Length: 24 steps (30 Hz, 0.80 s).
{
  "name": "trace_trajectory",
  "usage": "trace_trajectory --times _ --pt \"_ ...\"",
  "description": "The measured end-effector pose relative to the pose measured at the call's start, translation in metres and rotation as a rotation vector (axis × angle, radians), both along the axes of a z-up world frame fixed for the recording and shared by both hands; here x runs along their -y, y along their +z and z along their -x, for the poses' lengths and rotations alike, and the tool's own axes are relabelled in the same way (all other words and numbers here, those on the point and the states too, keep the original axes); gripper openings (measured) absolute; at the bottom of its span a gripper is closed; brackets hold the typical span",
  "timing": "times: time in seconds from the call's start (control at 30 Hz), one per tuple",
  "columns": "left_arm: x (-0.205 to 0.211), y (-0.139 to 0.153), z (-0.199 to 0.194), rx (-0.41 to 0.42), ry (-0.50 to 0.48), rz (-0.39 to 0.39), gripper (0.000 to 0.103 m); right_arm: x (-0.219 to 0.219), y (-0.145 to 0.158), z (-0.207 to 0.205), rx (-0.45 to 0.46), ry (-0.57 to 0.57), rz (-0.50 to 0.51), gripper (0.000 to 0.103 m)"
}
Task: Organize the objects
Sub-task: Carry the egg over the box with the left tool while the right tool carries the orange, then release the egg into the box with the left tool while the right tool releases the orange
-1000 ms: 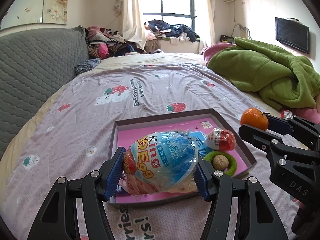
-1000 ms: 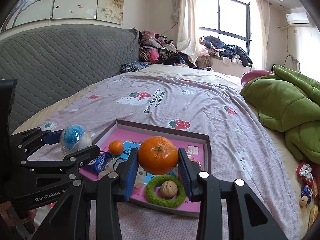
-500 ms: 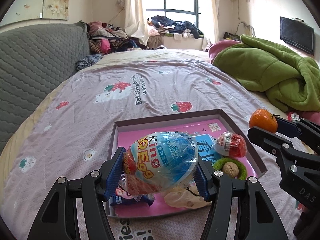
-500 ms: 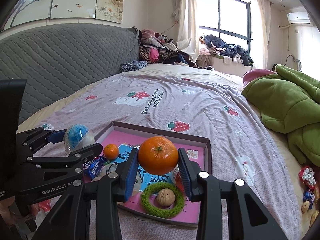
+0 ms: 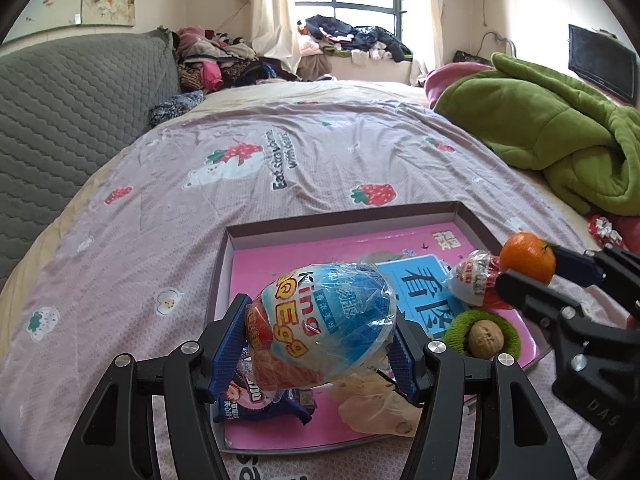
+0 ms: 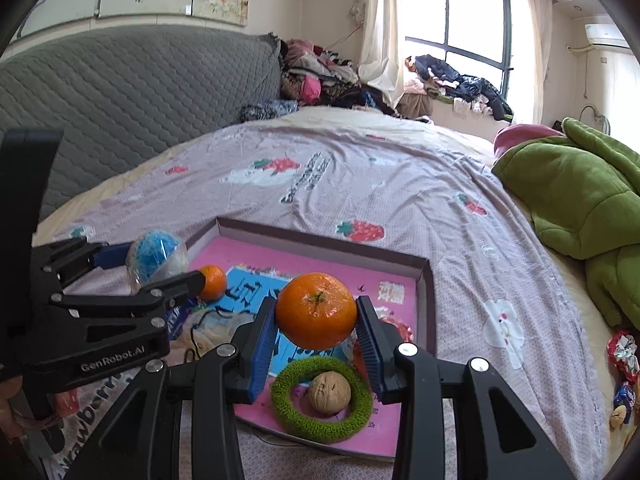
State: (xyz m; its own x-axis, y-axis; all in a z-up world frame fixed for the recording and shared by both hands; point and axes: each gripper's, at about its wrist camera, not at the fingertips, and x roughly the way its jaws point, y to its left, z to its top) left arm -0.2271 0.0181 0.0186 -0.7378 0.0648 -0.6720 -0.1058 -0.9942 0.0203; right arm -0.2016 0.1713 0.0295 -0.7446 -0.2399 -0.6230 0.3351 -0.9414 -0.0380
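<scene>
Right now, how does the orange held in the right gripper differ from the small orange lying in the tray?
The held orange is clamped between the right gripper's blue pads, raised above the tray; the small orange rests on the tray's pink floor near the far left corner. The held orange looks clearly bigger, though it is nearer the camera. Its green stem end faces the camera; the small orange is partly hidden behind the left gripper. Both are round and bright orange.

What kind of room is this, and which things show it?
Most likely a lived-in bedroom. The work happens on a bed with a strawberry-print cover and a grey padded headboard. A green blanket lies crumpled at one side, and clothes are piled at the window.
</scene>
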Motion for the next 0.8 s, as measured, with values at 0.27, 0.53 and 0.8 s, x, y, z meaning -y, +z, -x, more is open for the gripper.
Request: trace_trajectory --times 0.27,0.53,0.8 --pt "-0.003 -0.02 0.009 0.041 -0.008 0.007 0.065 0.007 -0.032 0.01 0.059 0.011 -0.054 0.039" --pt "-0.006 -0.036 0.015 0.07 -0.012 0.029 0.065 0.01 -0.048 0.014 0.088 0.015 -0.087 0.039" --pt "-0.01 -0.04 0.018 0.072 -0.018 0.049 0.065 0.017 -0.06 0.015 0.098 0.025 -0.122 0.04"
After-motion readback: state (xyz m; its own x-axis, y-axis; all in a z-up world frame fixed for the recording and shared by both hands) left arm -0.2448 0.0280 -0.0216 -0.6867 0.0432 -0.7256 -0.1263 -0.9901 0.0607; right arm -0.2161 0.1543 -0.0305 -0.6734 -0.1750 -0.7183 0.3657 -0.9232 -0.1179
